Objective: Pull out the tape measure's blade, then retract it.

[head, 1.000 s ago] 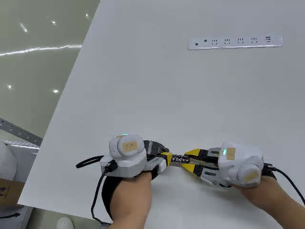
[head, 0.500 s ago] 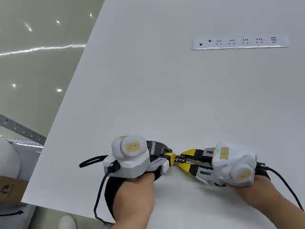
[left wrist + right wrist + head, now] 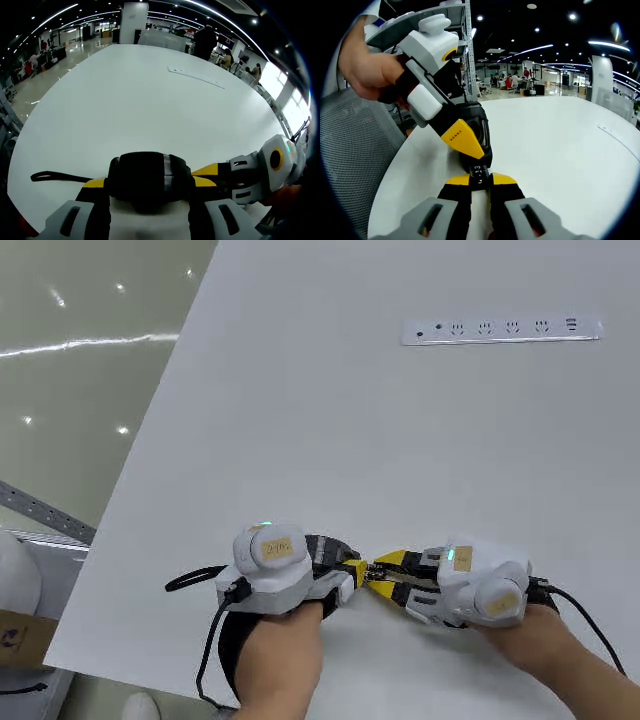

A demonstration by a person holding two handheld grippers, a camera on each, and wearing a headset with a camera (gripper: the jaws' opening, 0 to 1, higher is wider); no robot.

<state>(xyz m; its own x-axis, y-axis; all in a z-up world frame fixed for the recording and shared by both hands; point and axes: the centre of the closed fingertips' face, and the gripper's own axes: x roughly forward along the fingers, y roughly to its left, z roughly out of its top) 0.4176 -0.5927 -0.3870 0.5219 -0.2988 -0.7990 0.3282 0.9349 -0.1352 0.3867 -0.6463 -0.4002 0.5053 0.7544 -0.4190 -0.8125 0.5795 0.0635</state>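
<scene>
Tape measure (image 3: 147, 176) over white workbench (image 3: 400, 440), glossy floor (image 3: 80, 390) alongside.

White grippers (image 3: 352, 571) — yellow-tipped (black cables (image 3: 209, 636))

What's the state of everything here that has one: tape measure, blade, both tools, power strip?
tape measure: case clamped in the left tool
blade: a short stub out of the case, tip pinched
left tool: shut on the tape measure
right tool: shut on the blade
power strip: flat on the table, sockets empty
</scene>
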